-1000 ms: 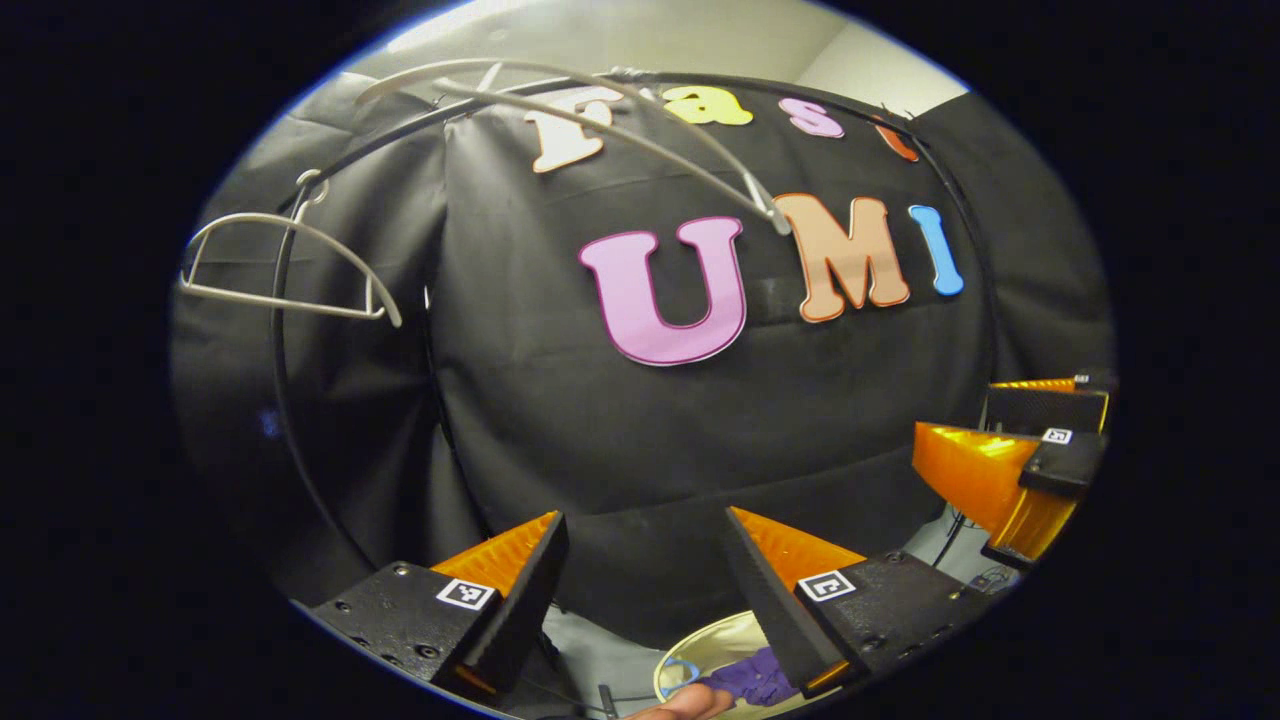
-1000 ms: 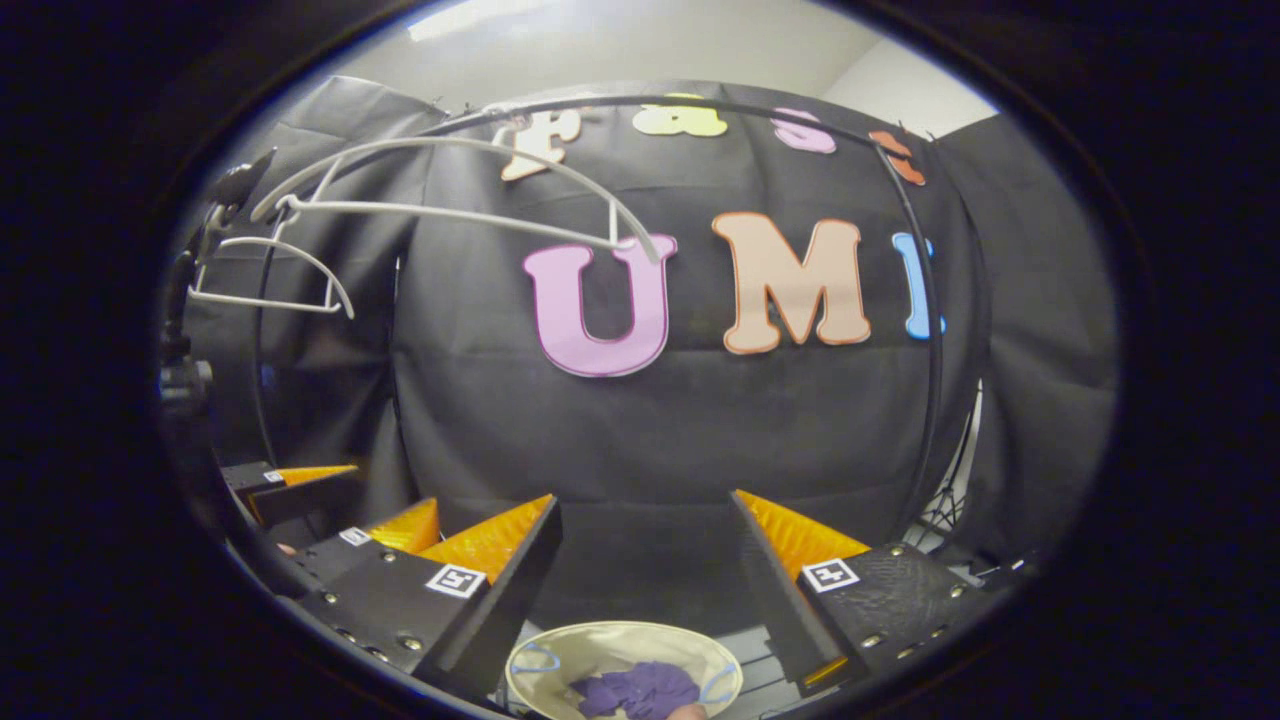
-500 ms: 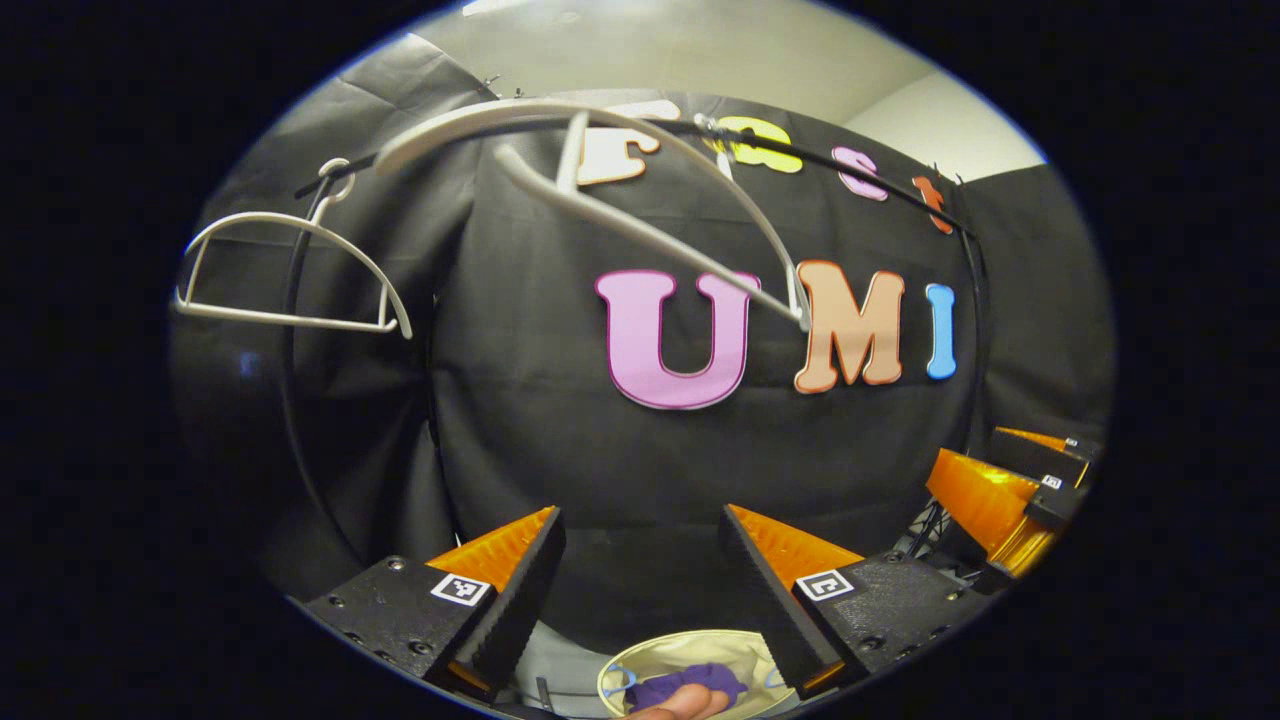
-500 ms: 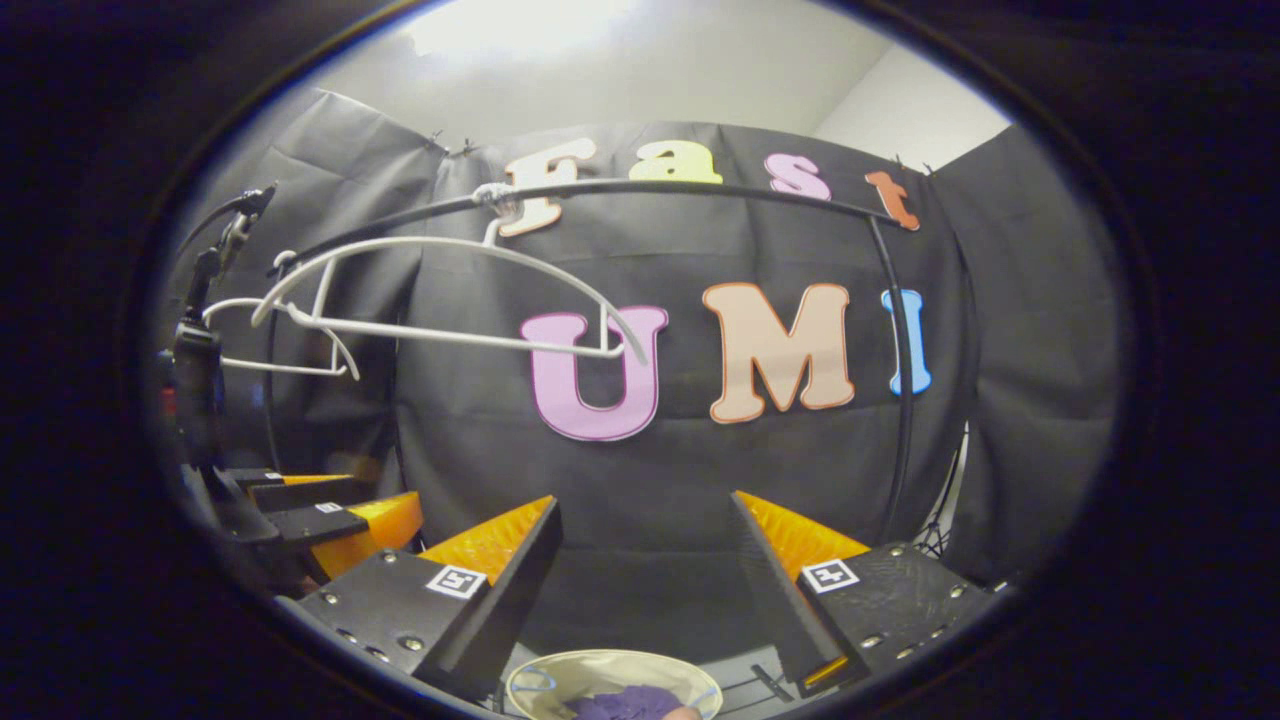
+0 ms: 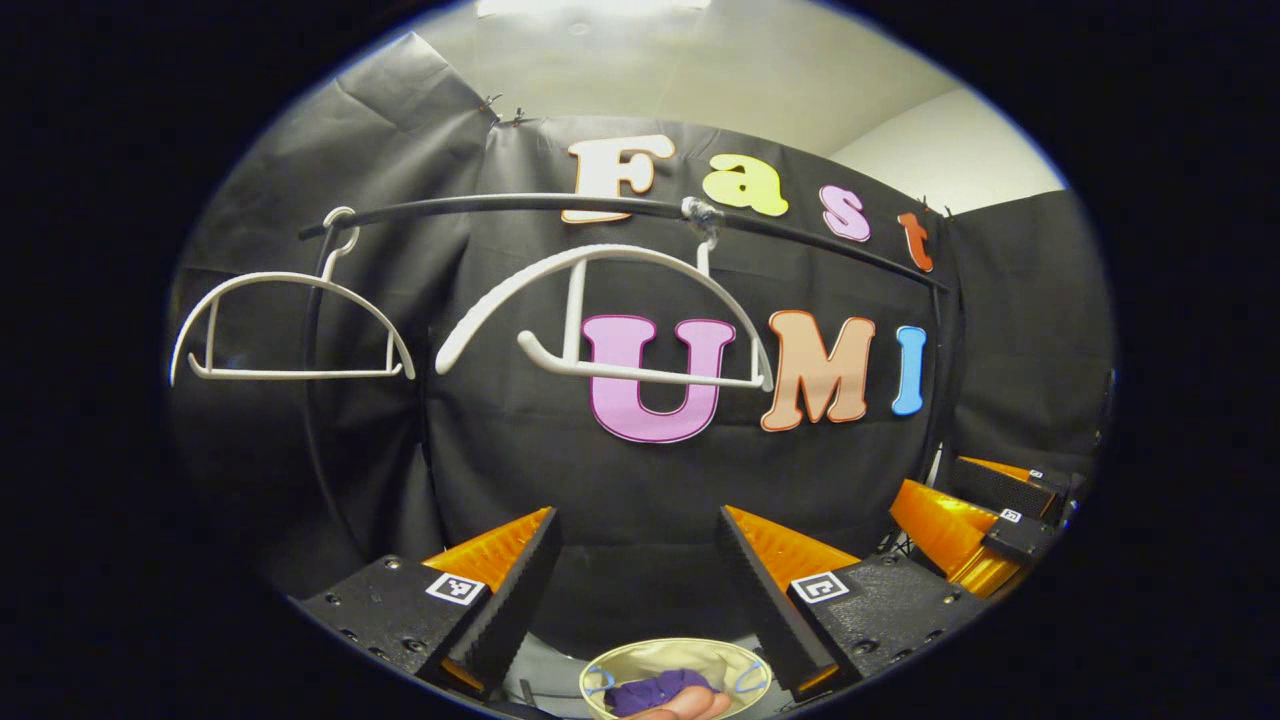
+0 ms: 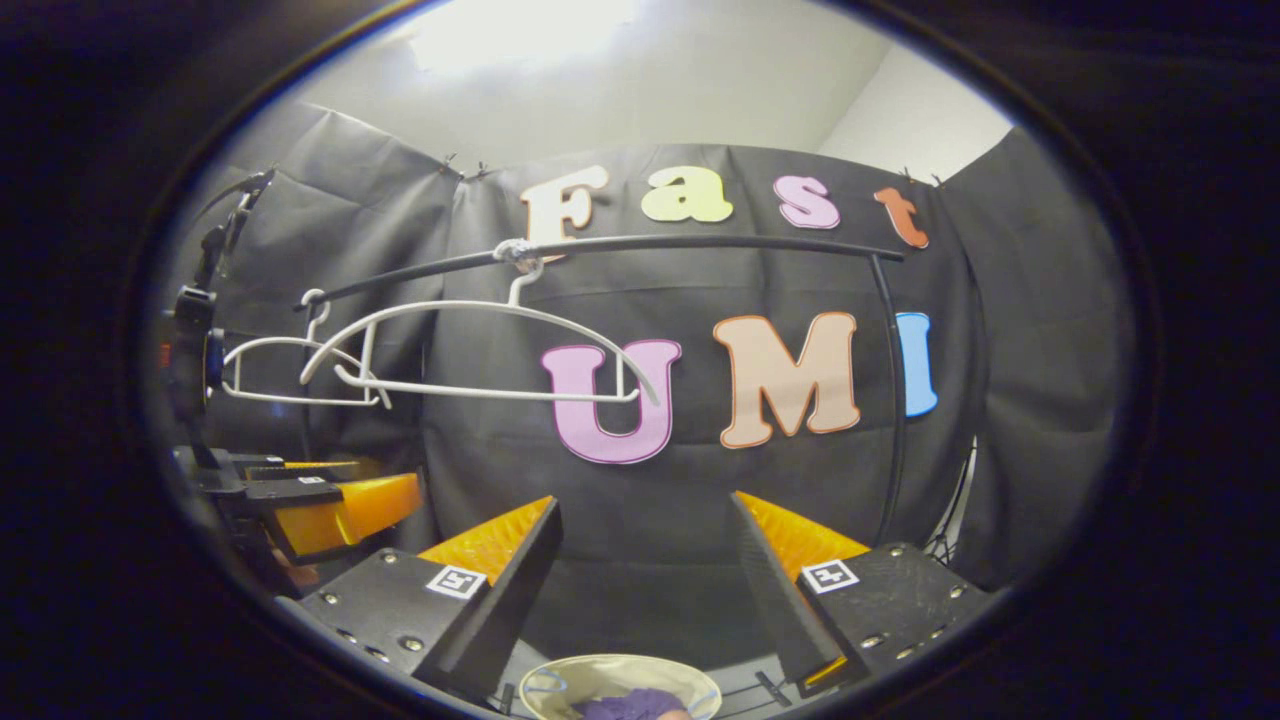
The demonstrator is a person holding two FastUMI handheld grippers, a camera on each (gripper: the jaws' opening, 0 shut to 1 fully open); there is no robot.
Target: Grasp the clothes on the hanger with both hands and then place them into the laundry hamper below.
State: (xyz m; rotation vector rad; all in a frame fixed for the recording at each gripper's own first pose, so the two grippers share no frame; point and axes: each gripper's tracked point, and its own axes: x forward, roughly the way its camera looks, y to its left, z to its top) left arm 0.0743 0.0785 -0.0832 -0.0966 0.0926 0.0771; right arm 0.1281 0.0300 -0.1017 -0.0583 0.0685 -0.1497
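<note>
A purple garment (image 5: 655, 690) lies bunched inside the round cream laundry hamper (image 5: 640, 655) at the bottom of the left gripper view; the same purple garment (image 6: 625, 705) in the hamper (image 6: 600, 672) shows low in the right gripper view. Two bare white hangers (image 5: 600, 320) (image 5: 290, 330) hang on the black rail (image 5: 500, 205). My left gripper (image 5: 635, 560) is open and holds nothing, well above the hamper. My right gripper (image 6: 640, 555) is open too, nothing between its fingers. The right gripper (image 5: 985, 510) also appears at the right of the left gripper view, the left gripper (image 6: 320, 495) at the left of the right gripper view.
The rail's right upright (image 6: 895, 400) curves down at the right. A dark stand with a mounted device (image 6: 195, 340) rises at the left edge of the right gripper view. A fingertip (image 5: 690, 708) shows at the bottom edge over the hamper.
Both views have tilted up and drawn back: the rail and hangers sit lower in frame, and the hamper has shrunk toward the bottom edge. The nearer hanger has swung level. Both grippers stay open.
</note>
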